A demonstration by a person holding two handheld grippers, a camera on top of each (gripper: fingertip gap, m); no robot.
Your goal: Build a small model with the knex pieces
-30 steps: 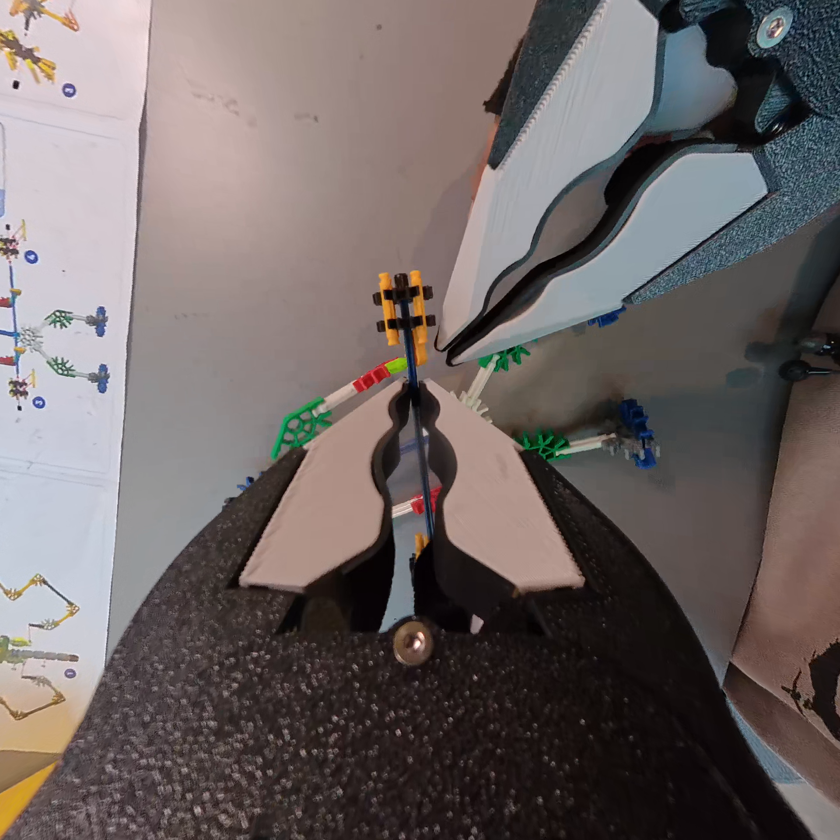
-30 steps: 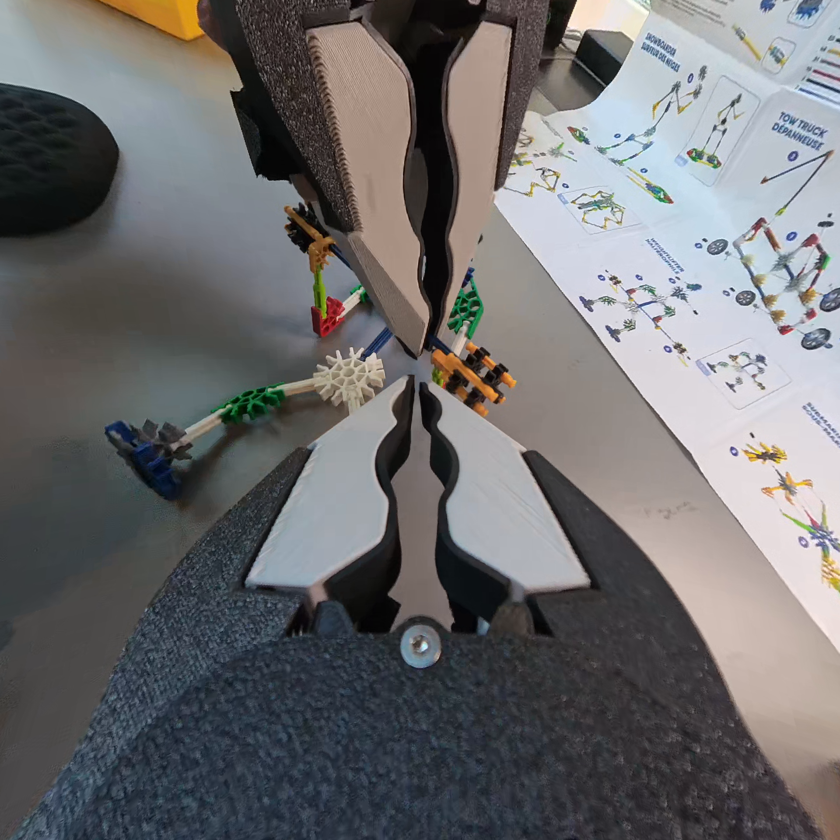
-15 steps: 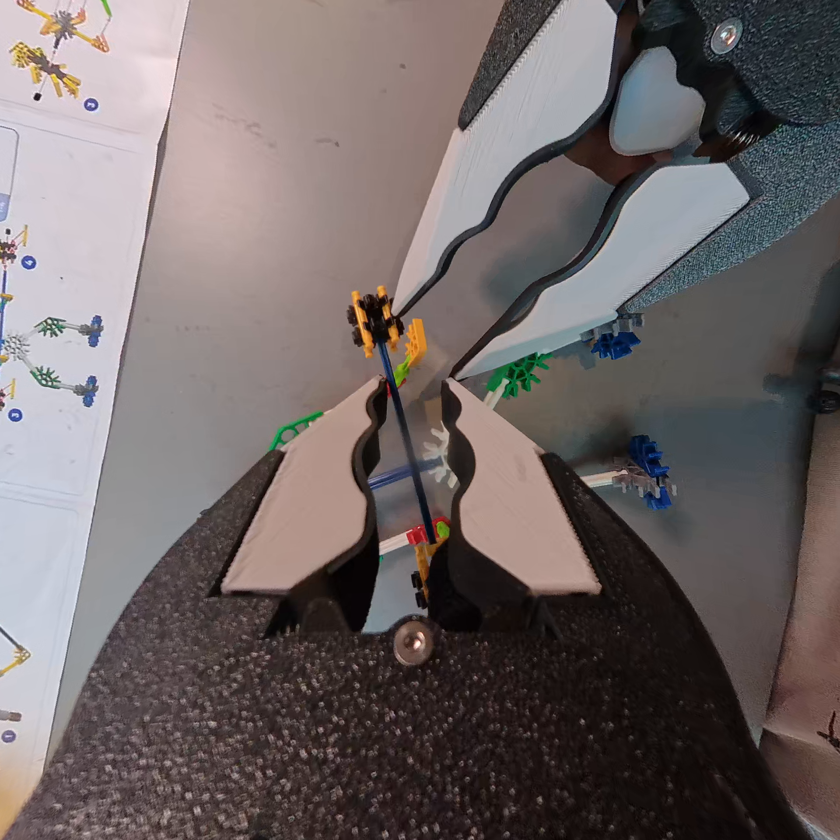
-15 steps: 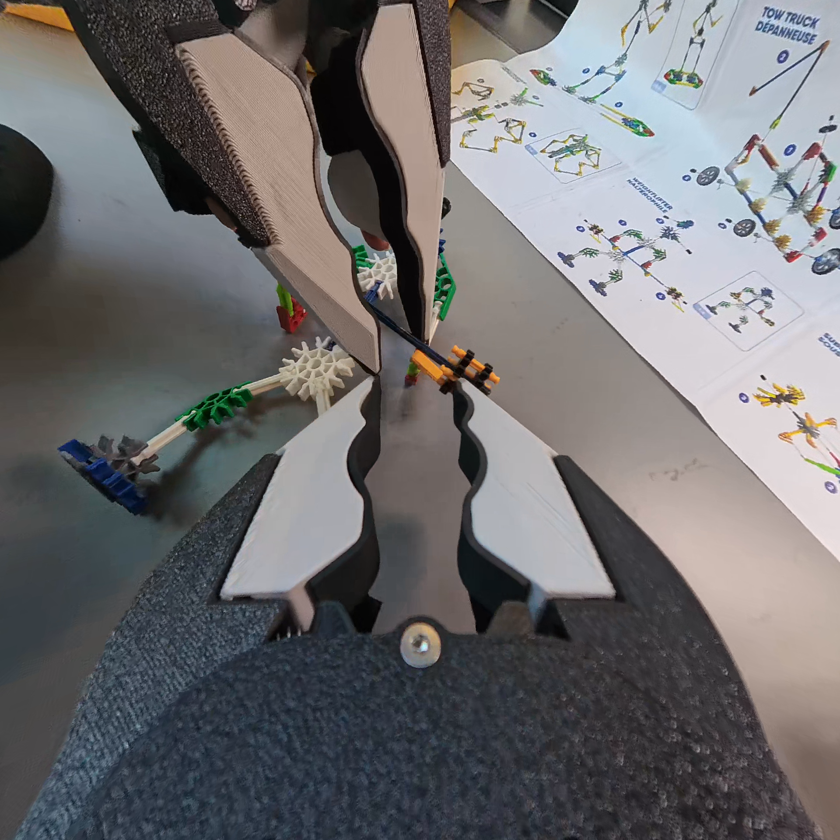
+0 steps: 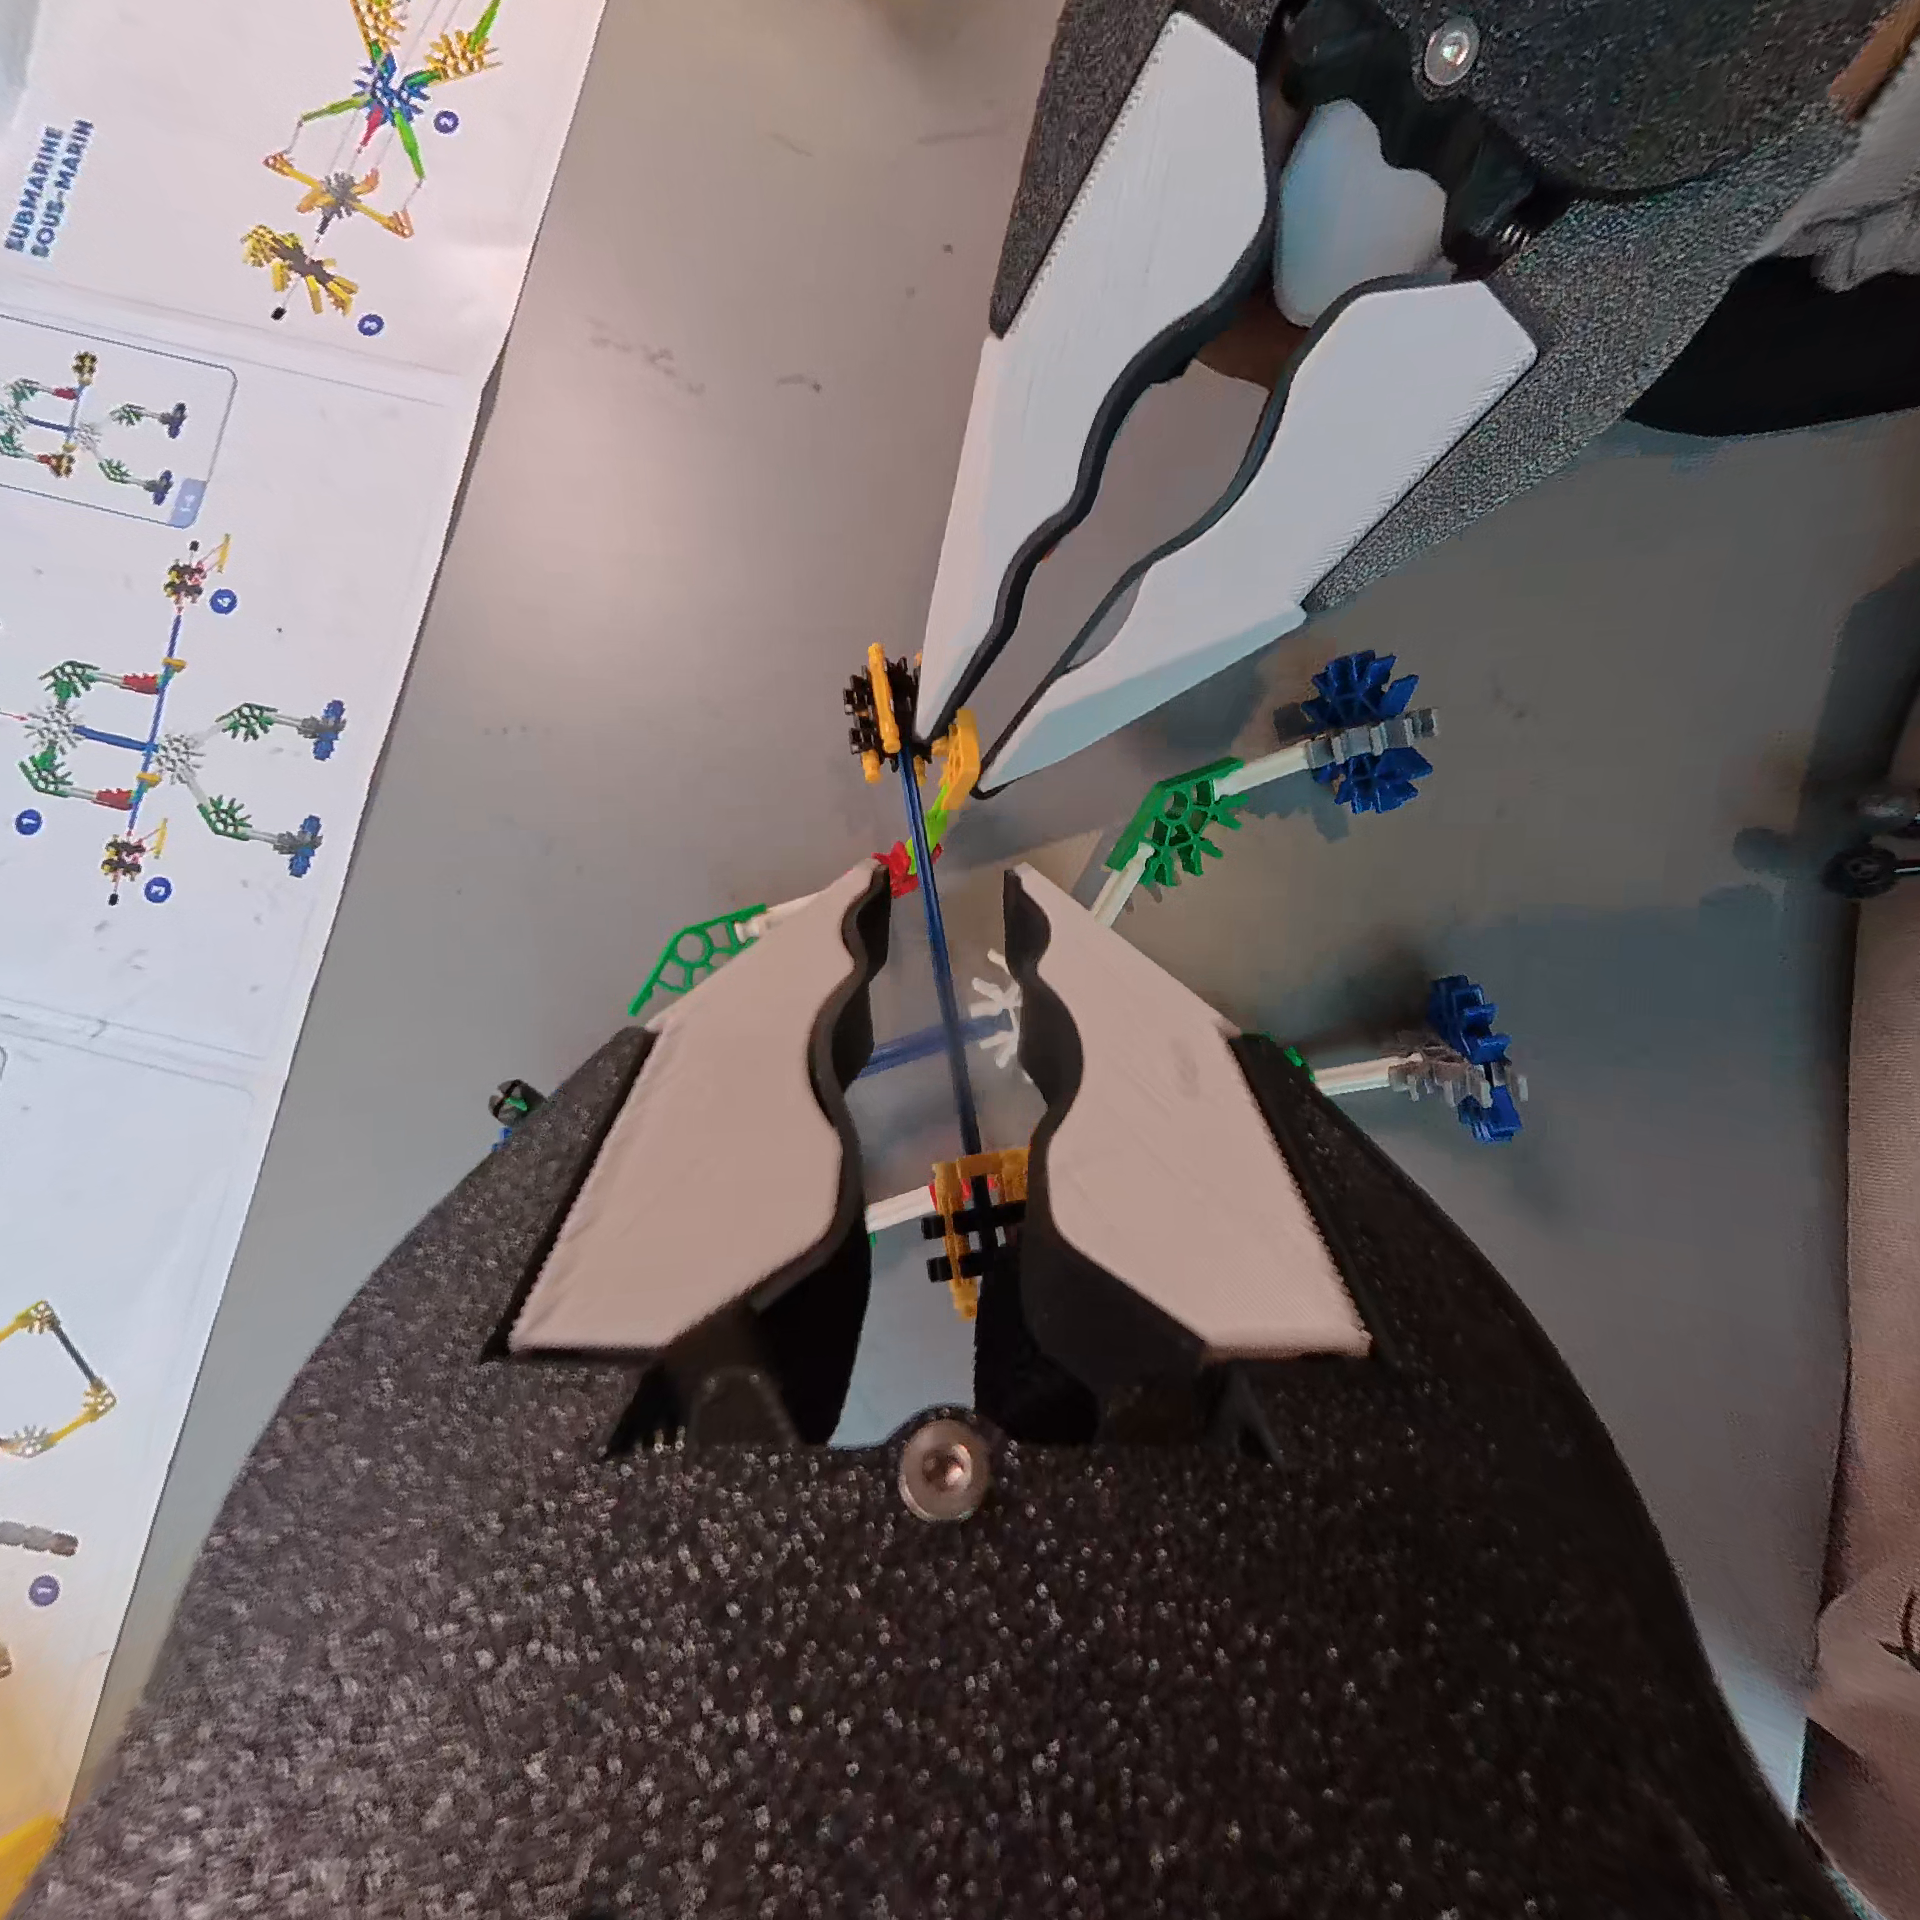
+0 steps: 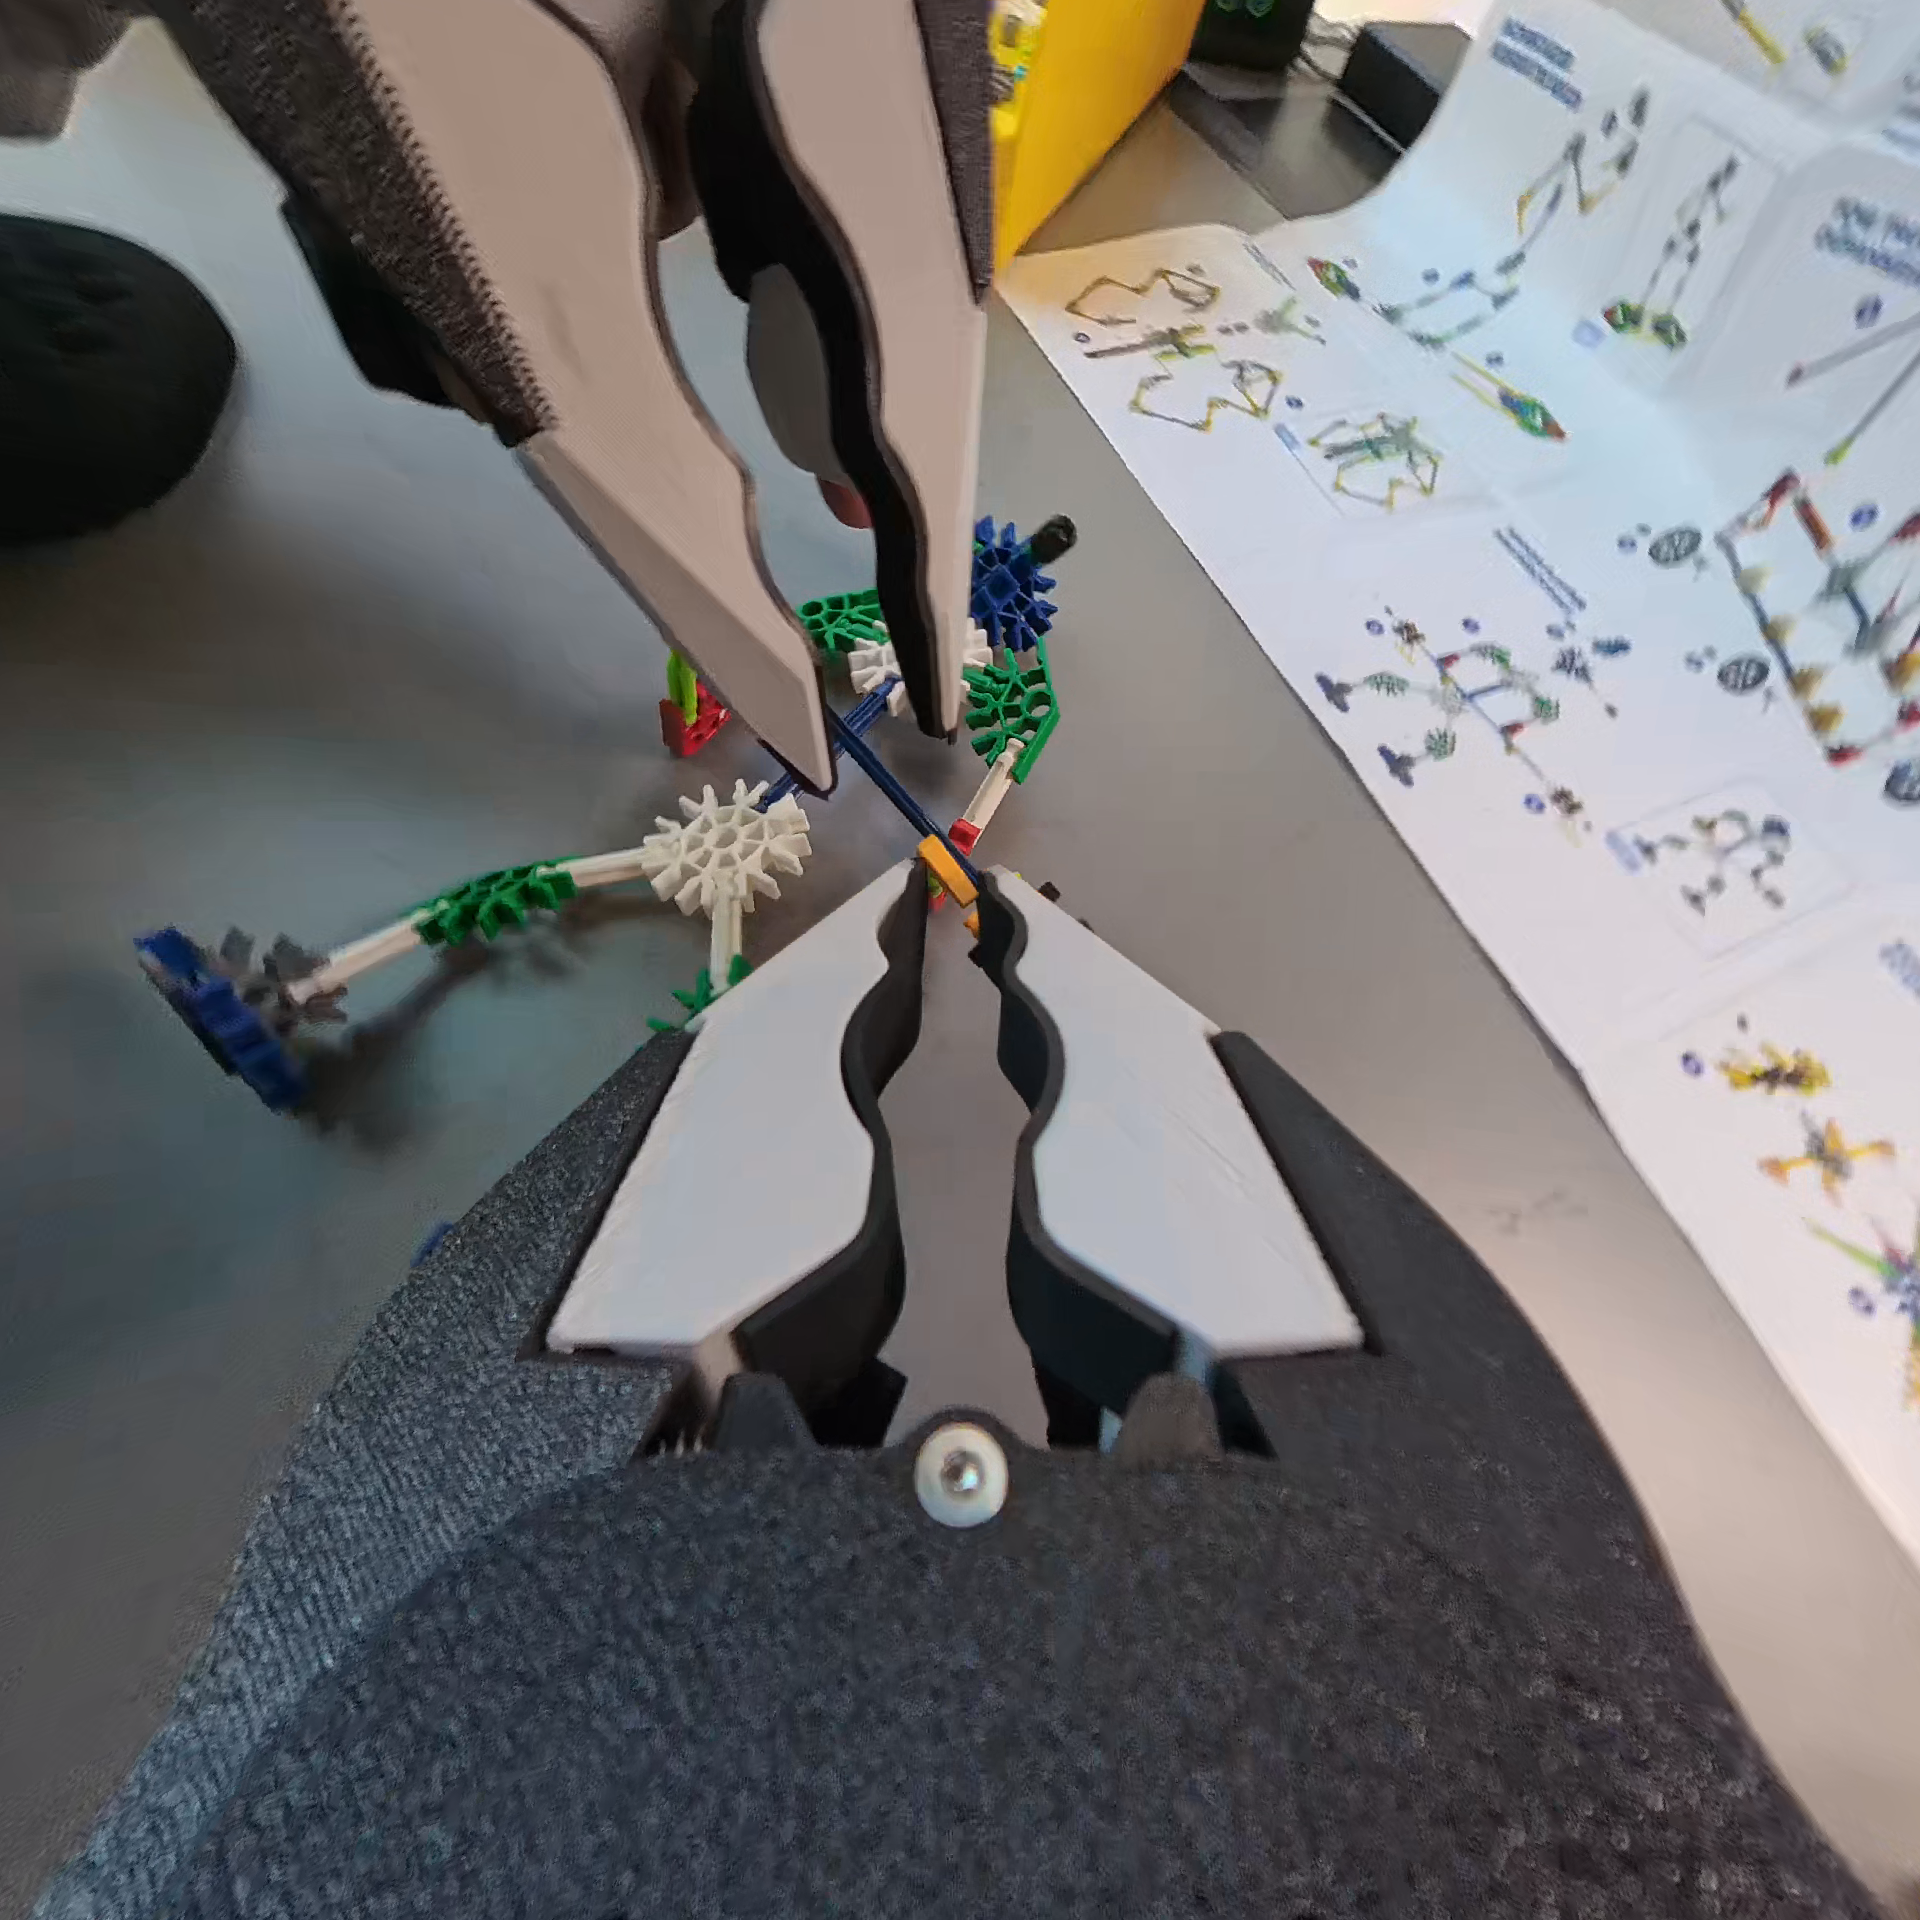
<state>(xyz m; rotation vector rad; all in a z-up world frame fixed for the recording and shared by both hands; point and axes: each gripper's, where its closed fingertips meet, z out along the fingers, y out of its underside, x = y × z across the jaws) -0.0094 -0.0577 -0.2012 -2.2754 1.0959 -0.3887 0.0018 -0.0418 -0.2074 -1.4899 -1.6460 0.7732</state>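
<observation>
Let go of the blue rod (image 5: 940, 987) since a second ago: left gripper (image 5: 940, 883), fingers released, one on each side of the blue rod and touching neither side. Closed in since half a second ago: right gripper (image 5: 951, 758), pinching the orange clip (image 5: 958, 750) at the far end of the blue rod. Just left of that end, a black and orange knob (image 5: 878, 717), right against one finger edge of the right gripper. Same grip seen in the right wrist view: right gripper (image 6: 948, 894) clenched on the orange clip (image 6: 945, 864), left gripper (image 6: 881, 748) reaching down from above, tips astride the blue rod (image 6: 883, 774). Left of the blue rod there, a white star wheel (image 6: 727, 847) with white sticks out to green and blue bits. Under it all, grey table (image 5: 675, 468). Right of the blue rod in that view, a strip of bare table, then the paper edge of the picture sheet (image 6: 1558, 779). Far behind the blue rod, a yellow box (image 6: 1091, 135). Far left of it, a black round thing (image 6: 94, 374), with lots of bare table between. Tight room by the blue rod itself, with both grippers' tips close together.
</observation>
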